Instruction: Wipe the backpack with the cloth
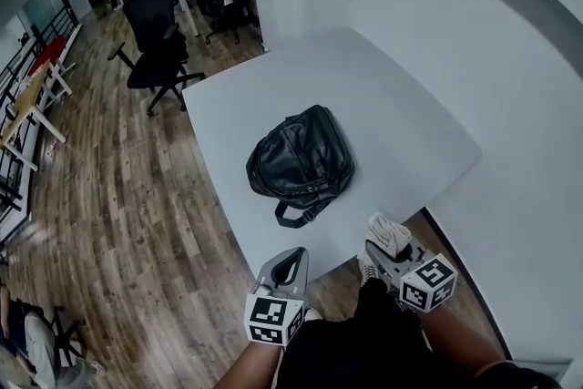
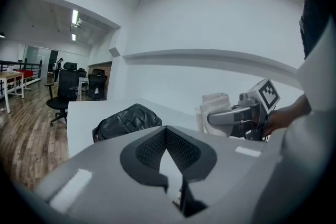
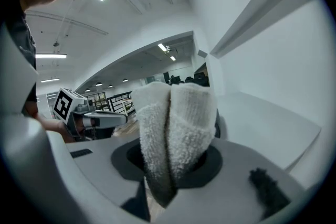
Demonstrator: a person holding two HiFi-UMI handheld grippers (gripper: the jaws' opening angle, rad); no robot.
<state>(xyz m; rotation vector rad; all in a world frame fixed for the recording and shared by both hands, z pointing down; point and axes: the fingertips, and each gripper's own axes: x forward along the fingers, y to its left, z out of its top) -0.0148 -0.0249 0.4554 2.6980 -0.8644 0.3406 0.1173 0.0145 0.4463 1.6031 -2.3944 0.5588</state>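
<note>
1. The right hand-held gripper sits at the lower right of the head view. Its jaws are clamped on a folded white cloth. In the right gripper view the cloth stands up out of the jaws in two thick folds and fills the middle of the frame.
2. The left hand-held gripper sits at the lower middle of the head view. In the left gripper view its jaws meet at the tips with nothing between them.
3. Each gripper carries a marker cube at its rear, near the bottom edge of the head view.
4. Both grippers hover at the near edge of the white desk, apart from each other.
5. The black backpack lies flat in the middle of the head view, on the desk and clear of both grippers. Its strap loop points toward the lower edge. In the left gripper view the backpack shows left of centre, beyond the jaws.
6. Wooden floor fills the left of the head view, with black office chairs at the upper left.
</note>
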